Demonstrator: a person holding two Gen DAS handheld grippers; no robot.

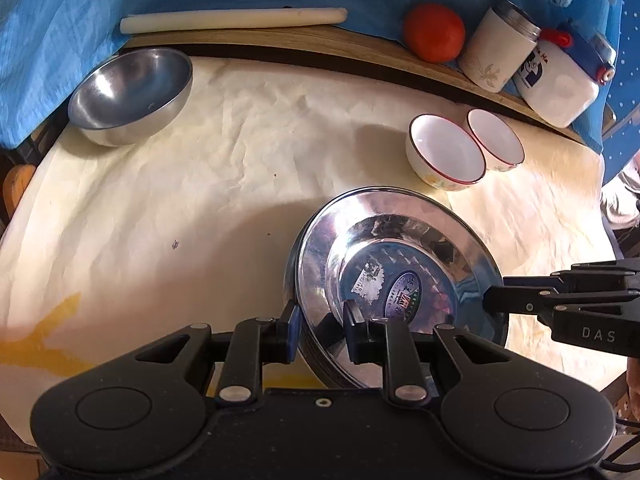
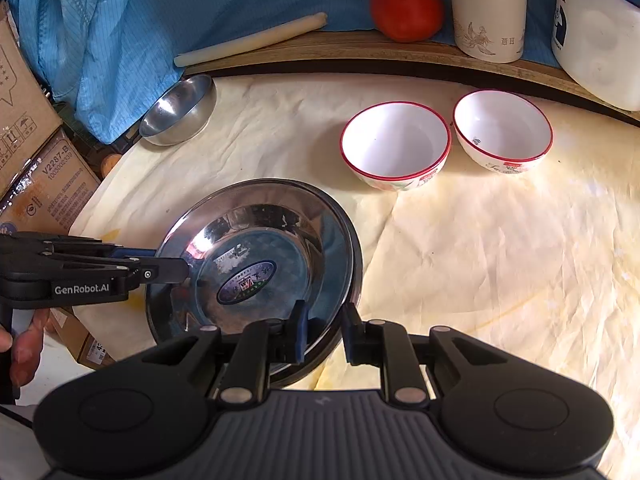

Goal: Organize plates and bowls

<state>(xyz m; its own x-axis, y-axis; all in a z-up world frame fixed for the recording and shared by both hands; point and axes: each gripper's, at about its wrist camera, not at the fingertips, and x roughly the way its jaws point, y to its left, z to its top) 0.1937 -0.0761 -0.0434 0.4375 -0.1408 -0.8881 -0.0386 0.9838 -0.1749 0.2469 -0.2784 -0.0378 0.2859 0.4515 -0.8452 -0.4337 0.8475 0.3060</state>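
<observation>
A stack of shiny steel plates (image 1: 400, 264) (image 2: 260, 256) sits on the cream cloth, a blue oval sticker on the top one. My left gripper (image 1: 320, 328) straddles the stack's near rim, one finger outside, one inside, closed on it. It shows from the side in the right wrist view (image 2: 168, 270). My right gripper (image 2: 323, 330) straddles the opposite rim, closed on it, and shows in the left wrist view (image 1: 496, 300). Two white red-rimmed bowls (image 1: 446, 152) (image 1: 496, 142) (image 2: 396, 144) (image 2: 502, 128) stand behind. A steel bowl (image 1: 128, 96) (image 2: 178, 110) is far left.
A wooden ledge (image 1: 280, 38) at the back holds a white rolling stick (image 1: 232, 19), a tomato (image 1: 434, 32), a cream canister (image 1: 498, 48) and a white jug (image 1: 560, 80). Blue cloth hangs behind. Cardboard boxes (image 2: 44, 184) stand left of the table.
</observation>
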